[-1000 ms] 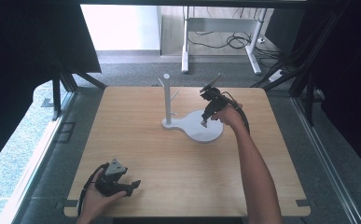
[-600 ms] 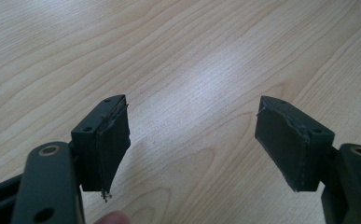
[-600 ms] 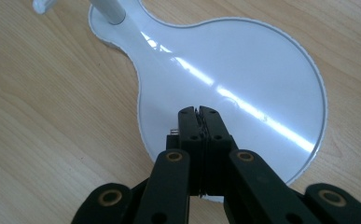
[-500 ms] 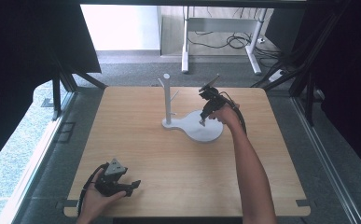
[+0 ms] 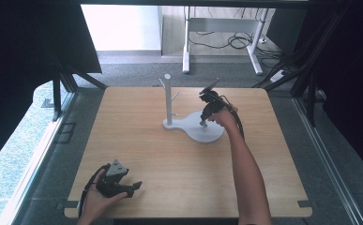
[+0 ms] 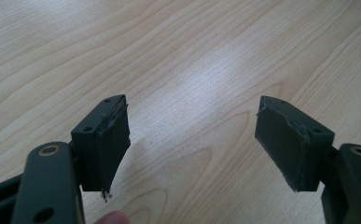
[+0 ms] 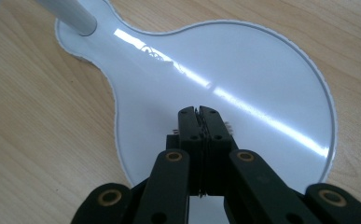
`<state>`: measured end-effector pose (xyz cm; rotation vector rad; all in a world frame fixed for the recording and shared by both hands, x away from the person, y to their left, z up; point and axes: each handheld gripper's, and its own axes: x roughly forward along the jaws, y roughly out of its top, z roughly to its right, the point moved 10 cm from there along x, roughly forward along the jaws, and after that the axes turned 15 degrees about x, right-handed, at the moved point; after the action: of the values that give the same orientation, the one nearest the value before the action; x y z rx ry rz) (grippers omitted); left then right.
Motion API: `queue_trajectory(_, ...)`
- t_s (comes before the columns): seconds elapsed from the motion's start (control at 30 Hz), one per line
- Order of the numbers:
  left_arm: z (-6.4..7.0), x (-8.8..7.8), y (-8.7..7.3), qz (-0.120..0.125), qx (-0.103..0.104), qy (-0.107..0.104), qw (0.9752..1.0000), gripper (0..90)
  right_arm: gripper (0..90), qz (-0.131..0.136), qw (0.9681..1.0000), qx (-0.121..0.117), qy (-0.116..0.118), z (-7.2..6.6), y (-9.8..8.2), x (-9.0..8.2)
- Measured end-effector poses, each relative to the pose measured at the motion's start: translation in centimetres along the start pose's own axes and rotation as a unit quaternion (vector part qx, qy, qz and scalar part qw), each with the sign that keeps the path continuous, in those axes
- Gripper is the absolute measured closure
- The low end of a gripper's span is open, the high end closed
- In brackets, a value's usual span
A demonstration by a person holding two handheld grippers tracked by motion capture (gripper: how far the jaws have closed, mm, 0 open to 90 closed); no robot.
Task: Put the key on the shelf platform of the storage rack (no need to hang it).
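1. Since the earlier frame, the right gripper has sunk toward the round end of the white stand base; the left gripper has kept its place.
2. Right gripper: jaws pressed together, nothing between them; tips poised over the glossy stand base.
3. Stand base sits mid-table, its post upright at the narrow end.
4. Left gripper: jaws wide apart, empty, low over the wooden table near its front left corner.

We saw a light wooden bench bearing a white stand, its flat base lying right of centre and its upright post rising at the base's left end.
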<state>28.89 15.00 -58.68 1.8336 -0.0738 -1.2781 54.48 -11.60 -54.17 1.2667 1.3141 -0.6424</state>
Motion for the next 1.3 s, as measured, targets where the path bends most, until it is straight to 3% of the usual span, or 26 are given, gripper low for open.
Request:
queue_trajectory(0.47, 0.3, 0.3, 0.0, -0.004, 0.005, -0.003, 1.0, 26.4, 89.3, 0.006, 0.9998, 0.018, 0.011, 0.4, -0.5, 2.2)
queue_trajectory(0.87, 0.4, 0.3, 0.1, -0.004, 0.005, -0.004, 1.0, 26.4, 85.2, 0.013, 0.9998, 0.012, 0.006, 0.2, -0.4, 2.7)
queue_trajectory(1.0, 0.4, 0.4, 0.0, -0.006, 0.006, -0.004, 1.0, 26.4, 81.4, 0.014, 0.9998, 0.011, 0.006, 0.4, -0.6, 2.7)
queue_trajectory(1.07, 0.4, 0.4, 0.0, -0.005, 0.006, -0.004, 1.0, 26.4, 72.5, 0.019, 0.9998, 0.008, 0.004, 0.7, -0.6, 2.5)
queue_trajectory(1.3, 0.4, 0.3, 0.2, -0.002, 0.009, -0.003, 1.0, 26.5, 59.6, 0.038, 0.9992, 0.005, 0.003, 0.9, -0.7, 1.5)
